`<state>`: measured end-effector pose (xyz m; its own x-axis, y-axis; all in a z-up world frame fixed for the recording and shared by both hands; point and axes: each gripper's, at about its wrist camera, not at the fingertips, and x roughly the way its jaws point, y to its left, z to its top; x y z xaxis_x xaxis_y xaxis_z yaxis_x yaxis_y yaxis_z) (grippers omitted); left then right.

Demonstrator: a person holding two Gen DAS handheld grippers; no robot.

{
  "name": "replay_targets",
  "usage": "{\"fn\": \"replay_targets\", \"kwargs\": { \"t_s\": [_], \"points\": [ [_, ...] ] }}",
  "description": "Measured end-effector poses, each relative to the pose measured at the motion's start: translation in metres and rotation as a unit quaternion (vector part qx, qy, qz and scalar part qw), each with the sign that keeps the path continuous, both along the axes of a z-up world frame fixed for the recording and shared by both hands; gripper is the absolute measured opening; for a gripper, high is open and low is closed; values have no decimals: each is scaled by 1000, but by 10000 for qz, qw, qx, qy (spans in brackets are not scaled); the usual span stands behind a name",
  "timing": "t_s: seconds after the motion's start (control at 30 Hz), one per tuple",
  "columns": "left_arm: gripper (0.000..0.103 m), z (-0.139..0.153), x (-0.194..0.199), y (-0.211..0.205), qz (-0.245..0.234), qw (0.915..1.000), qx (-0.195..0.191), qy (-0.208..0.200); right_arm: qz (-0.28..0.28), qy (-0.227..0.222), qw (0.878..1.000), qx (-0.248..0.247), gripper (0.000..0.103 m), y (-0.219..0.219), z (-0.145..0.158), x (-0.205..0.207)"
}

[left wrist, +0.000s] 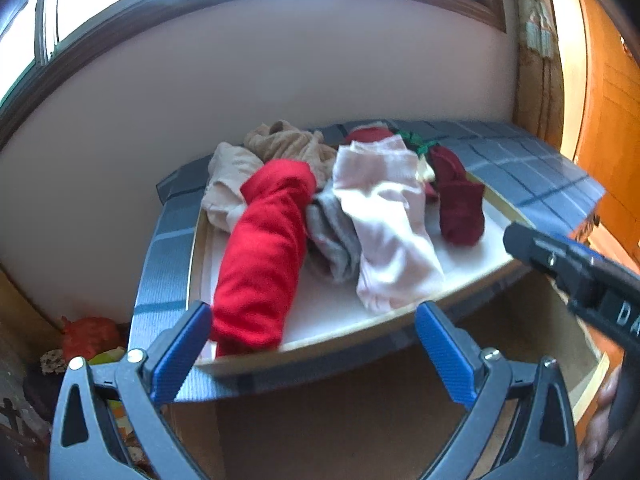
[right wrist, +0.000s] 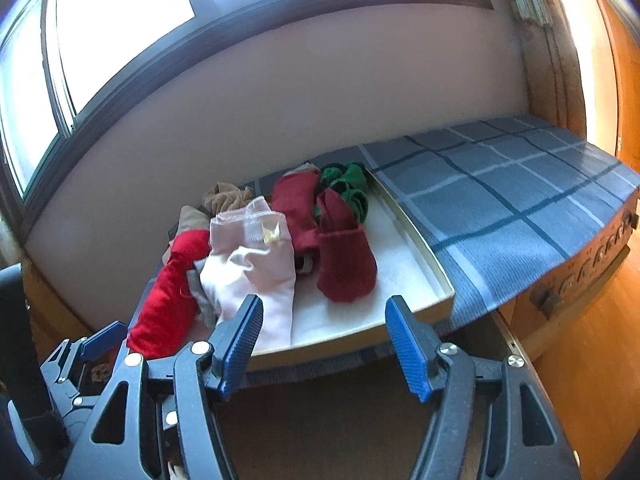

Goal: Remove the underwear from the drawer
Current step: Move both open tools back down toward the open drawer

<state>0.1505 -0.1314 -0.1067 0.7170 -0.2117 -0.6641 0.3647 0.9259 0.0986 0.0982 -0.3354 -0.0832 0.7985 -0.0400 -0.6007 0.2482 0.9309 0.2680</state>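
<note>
A shallow white-lined tray [left wrist: 472,256] [right wrist: 404,276] sits on a blue checked cloth and holds a heap of underwear: a bright red piece [left wrist: 260,256] [right wrist: 164,300], a pale pink piece [left wrist: 388,224] [right wrist: 256,264], a grey piece [left wrist: 334,236], dark red pieces [left wrist: 460,204] [right wrist: 344,260], beige ones [left wrist: 280,144] [right wrist: 224,198] and a green one [right wrist: 346,184]. My left gripper [left wrist: 314,354] is open and empty just before the tray's near rim. My right gripper [right wrist: 322,346] is open and empty at the rim, its left fingertip beside the pink piece. An open drawer [left wrist: 400,408] lies below, interior dark.
The blue checked cloth [right wrist: 520,208] covers the chest top to the right. A pale wall and a window [right wrist: 120,32] stand behind. An orange wooden floor [right wrist: 592,360] lies at right. The right gripper's body [left wrist: 576,272] shows in the left wrist view. Clutter [left wrist: 92,336] lies at lower left.
</note>
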Motion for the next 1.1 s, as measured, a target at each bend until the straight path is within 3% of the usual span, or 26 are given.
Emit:
{"fn": "replay_targets", "kwargs": {
  "t_s": [0.27,0.9,1.1],
  "points": [
    [103,-8,-22,16,-32,9997,22,259,111,147,9998,71,66,11,-3,-21],
    [103,-22,-63,44,34,9987,304,397,457,536,9975,-77,66,43,-16,-55],
    [103,-29,-64,62,116,9972,277,685,679,752,9948,-135,66,57,-22,-64]
  ]
}}
